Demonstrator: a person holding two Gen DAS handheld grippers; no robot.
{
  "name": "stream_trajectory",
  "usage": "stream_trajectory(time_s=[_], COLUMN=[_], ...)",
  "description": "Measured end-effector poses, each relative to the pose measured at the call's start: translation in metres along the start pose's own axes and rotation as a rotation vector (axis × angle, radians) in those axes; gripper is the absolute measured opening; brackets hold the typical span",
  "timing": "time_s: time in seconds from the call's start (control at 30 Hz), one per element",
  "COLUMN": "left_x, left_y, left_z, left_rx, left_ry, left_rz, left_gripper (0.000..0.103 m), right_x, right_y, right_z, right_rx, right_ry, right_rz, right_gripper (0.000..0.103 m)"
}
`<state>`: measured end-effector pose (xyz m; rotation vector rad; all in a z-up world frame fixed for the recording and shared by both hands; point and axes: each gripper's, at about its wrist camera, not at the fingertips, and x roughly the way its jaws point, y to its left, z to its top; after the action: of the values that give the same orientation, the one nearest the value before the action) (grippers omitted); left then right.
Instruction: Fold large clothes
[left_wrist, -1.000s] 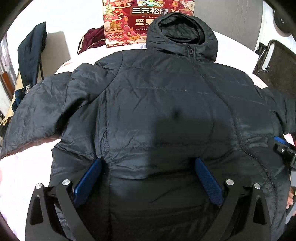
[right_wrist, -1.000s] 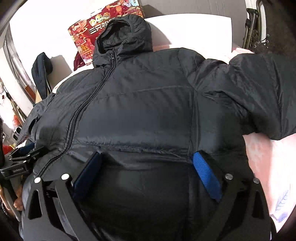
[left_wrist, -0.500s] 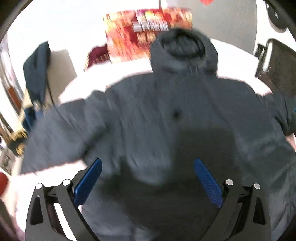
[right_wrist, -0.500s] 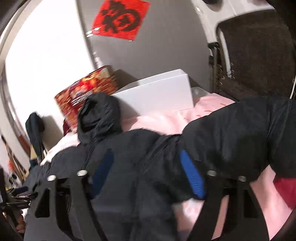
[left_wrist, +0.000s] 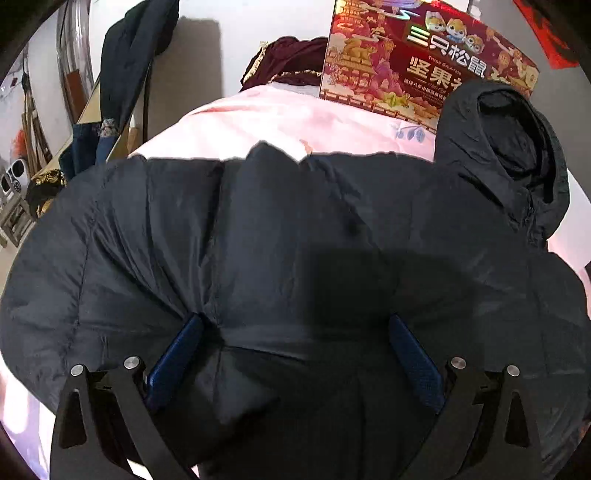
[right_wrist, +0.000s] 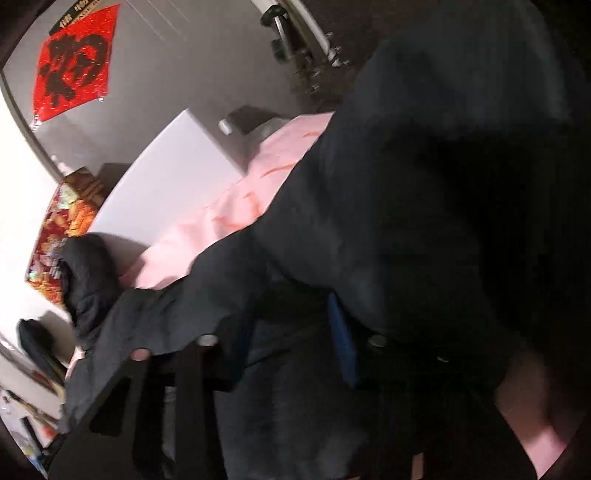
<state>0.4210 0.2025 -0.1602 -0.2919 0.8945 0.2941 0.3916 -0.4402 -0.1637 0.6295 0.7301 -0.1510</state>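
The black jacket (left_wrist: 295, 240) sprawls across the pink bed (left_wrist: 280, 125), hood far right. Left gripper (left_wrist: 295, 354) spread wide over it, gripping nothing; right gripper's (right_wrist: 291, 350) grip unclear under fabric. Folding barely begun.

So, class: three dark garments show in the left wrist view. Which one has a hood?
The black puffer jacket spread on the pink sheet; the hung dark garment and maroon cloth show none.

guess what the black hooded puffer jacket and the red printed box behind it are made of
Black hooded puffer jacket: likely thin nylon or polyester shell, faint sheen, fine crinkles, stitched puffy panels suggesting padding. Red printed box: probably glossy printed cardboard; flat stiff face, shiny foil-like glints.
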Motion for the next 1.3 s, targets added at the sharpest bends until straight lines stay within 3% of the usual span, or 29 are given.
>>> stream_trajectory(time_s=[0.07, 0.13, 0.27, 0.33, 0.43, 0.57, 0.63, 0.7, 0.77, 0.8, 0.87, 1.0, 1.13, 1.3], left_x=[-0.003, -0.001, -0.010, -0.025, -0.046, -0.072, -0.077, -0.067, -0.041, -0.021, -0.022, -0.020, -0.022, -0.020], left_y=[-0.001, 0.005, 0.024, 0.036, 0.041, 0.027, 0.006, -0.015, -0.033, -0.044, -0.052, -0.049, -0.049, -0.049], left_z=[0.000, 0.001, 0.001, -0.001, -0.005, -0.016, -0.024, -0.033, -0.040, -0.046, -0.049, -0.048, -0.048, -0.047], left_rx=[0.025, 0.005, -0.061, -0.093, -0.108, -0.065, 0.018, 0.104, 0.197, 0.261, 0.298, 0.277, 0.275, 0.276], left_ry=[-0.023, -0.010, -0.054, -0.110, -0.162, -0.196, -0.178, -0.123, -0.020, 0.050, 0.024, 0.028, 0.025, 0.024], left_rz=[0.038, 0.018, 0.058, 0.067, -0.006, -0.147, -0.216, -0.227, -0.167, -0.093, -0.052, -0.074, -0.076, -0.075], left_gripper=[0.100, 0.100, 0.100, 0.100, 0.100, 0.100, 0.100, 0.100, 0.100, 0.100, 0.100, 0.100, 0.100, 0.100], right_x=[0.000, -0.005, -0.039, -0.061, -0.083, -0.078, -0.063, -0.034, -0.008, -0.006, -0.012, -0.038, -0.075, -0.112], right_y=[-0.002, -0.003, -0.003, 0.002, 0.029, 0.071, 0.090, 0.102, 0.098, 0.099, 0.099, 0.095, 0.072, 0.005], right_z=[0.000, 0.000, 0.000, -0.003, -0.019, -0.047, -0.061, -0.073, -0.083, -0.084, -0.083, -0.078, -0.074, -0.058], right_rx=[0.015, 0.019, 0.037, 0.024, -0.057, -0.210, -0.289, -0.358, -0.384, -0.391, -0.373, -0.331, -0.257, -0.048], right_ry=[-0.005, -0.028, -0.161, -0.217, -0.235, -0.129, -0.030, 0.133, 0.230, 0.228, 0.203, 0.103, 0.033, -0.071], right_rz=[-0.004, -0.031, -0.079, -0.048, 0.038, 0.118, 0.151, 0.164, 0.106, 0.110, 0.110, 0.090, 0.124, 0.101], right_gripper=[0.032, 0.032, 0.038, 0.051, 0.053, 0.057, 0.071, 0.081, 0.081, 0.081, 0.081, 0.081, 0.081, 0.081])
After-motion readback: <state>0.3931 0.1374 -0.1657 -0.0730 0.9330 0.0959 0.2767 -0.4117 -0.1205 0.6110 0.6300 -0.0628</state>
